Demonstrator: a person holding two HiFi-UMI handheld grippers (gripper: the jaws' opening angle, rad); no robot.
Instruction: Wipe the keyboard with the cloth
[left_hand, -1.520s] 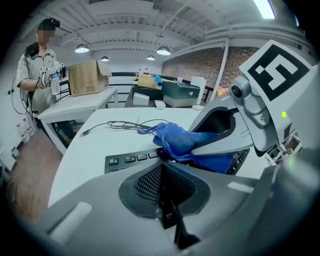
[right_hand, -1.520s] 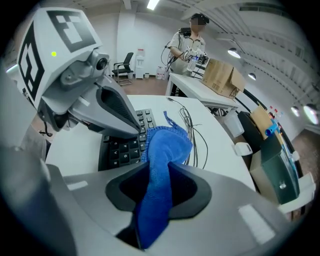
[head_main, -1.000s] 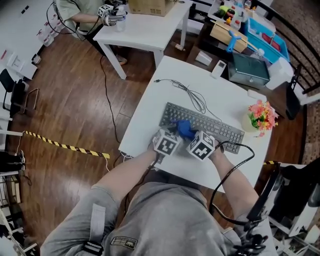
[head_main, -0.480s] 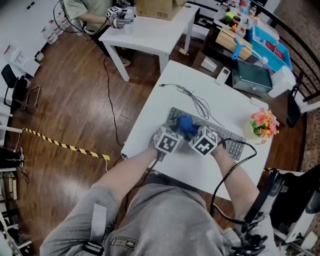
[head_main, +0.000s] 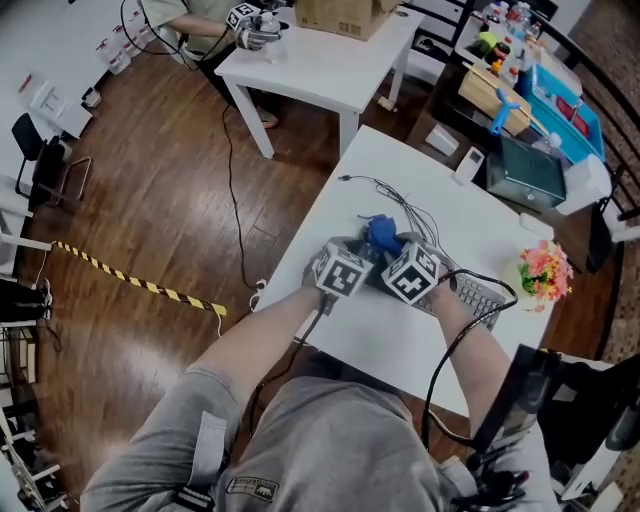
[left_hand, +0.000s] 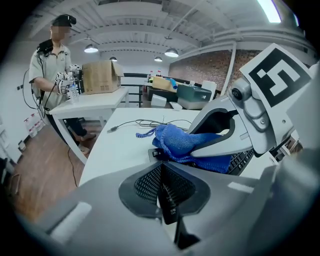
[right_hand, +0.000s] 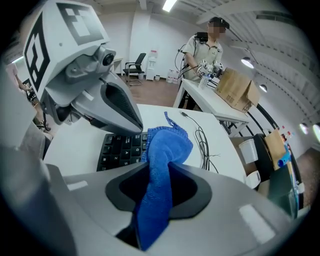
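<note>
Blue cloth (right_hand: 170, 145) pinched in right gripper (right_hand: 157, 185) jaws at keyboard (right_hand: 120, 147) end; left gripper (left_hand: 162, 185) jaws closed.

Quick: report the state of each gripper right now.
Left gripper: shut, nothing between its jaws.
Right gripper: shut on the blue cloth.

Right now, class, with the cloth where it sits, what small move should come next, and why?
Probably sweep the right claw along the keyboard toward its end near the flowers. The claw is shut on the blue cloth, which lies over the keyboard's cable end, so the long run of keys lies that way.
</note>
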